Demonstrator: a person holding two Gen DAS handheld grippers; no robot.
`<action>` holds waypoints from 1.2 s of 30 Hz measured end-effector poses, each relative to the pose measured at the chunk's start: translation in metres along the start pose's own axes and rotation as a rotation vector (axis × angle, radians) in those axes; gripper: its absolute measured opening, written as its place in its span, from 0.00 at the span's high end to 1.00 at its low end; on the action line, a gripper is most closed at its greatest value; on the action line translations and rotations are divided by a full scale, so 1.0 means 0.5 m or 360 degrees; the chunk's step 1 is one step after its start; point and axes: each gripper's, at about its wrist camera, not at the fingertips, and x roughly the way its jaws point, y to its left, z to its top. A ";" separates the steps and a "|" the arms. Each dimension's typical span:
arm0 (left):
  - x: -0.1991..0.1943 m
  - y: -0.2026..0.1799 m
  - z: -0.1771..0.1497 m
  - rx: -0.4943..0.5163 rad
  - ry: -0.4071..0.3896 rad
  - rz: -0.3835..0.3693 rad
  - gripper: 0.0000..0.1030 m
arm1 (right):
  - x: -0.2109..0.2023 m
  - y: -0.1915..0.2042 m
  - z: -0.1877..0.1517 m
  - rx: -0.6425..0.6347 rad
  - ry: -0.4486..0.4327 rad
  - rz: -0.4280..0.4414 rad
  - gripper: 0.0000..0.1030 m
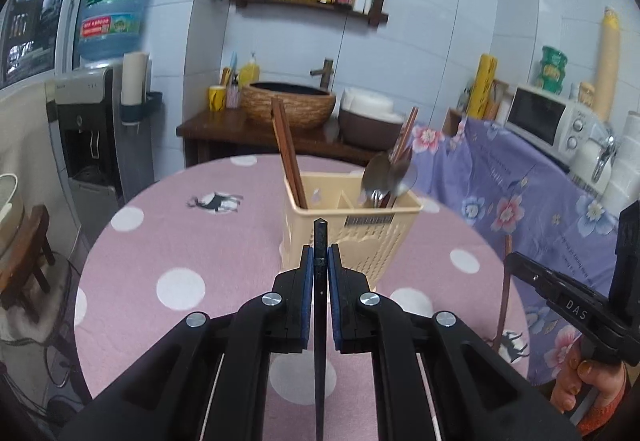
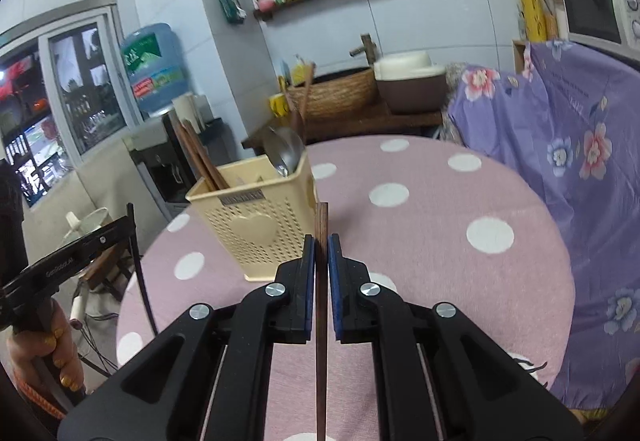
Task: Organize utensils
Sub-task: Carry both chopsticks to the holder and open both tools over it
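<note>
A cream plastic utensil basket (image 1: 352, 233) stands on the pink dotted round table (image 1: 168, 241). It holds brown chopsticks (image 1: 288, 157) in its left compartment and metal spoons (image 1: 386, 173) with more chopsticks in its right. My left gripper (image 1: 320, 261) is shut on a black chopstick (image 1: 320, 321), just in front of the basket. My right gripper (image 2: 320, 253) is shut on a brown chopstick (image 2: 321, 281), to the right of the basket (image 2: 256, 217). In the left wrist view the right gripper's body (image 1: 568, 301) and its chopstick (image 1: 505, 301) show at right.
A purple floral cloth (image 1: 520, 185) covers a counter at right, with a microwave (image 1: 552, 117) on it. Behind the table stand a wooden stand with a woven basin (image 1: 288, 103) and a water dispenser (image 1: 96, 129). A stool (image 1: 28, 261) stands at left.
</note>
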 end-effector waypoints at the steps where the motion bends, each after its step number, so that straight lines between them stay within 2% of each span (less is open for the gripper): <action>1: -0.004 0.000 0.004 -0.0005 -0.0009 -0.0009 0.92 | -0.006 0.003 0.003 -0.0008 -0.0008 0.0009 0.92; 4: -0.016 -0.002 0.013 0.0005 -0.0051 0.0005 0.92 | -0.018 0.012 0.009 -0.0035 -0.0024 0.0017 0.92; 20: -0.028 0.007 0.035 -0.0030 -0.0065 -0.0069 0.92 | -0.049 0.029 0.031 -0.0090 -0.0084 0.0064 0.93; 26: -0.031 0.007 0.059 -0.0014 -0.0083 -0.0083 0.92 | -0.051 0.034 0.060 -0.0092 -0.0117 0.0076 0.92; 31: -0.039 0.006 0.136 -0.0052 -0.0071 -0.0194 0.92 | -0.050 0.064 0.129 -0.0142 -0.0165 0.0104 0.93; 36: -0.082 -0.007 0.261 -0.0037 -0.0210 -0.0213 0.92 | -0.073 0.126 0.260 -0.0240 -0.0294 0.0138 0.93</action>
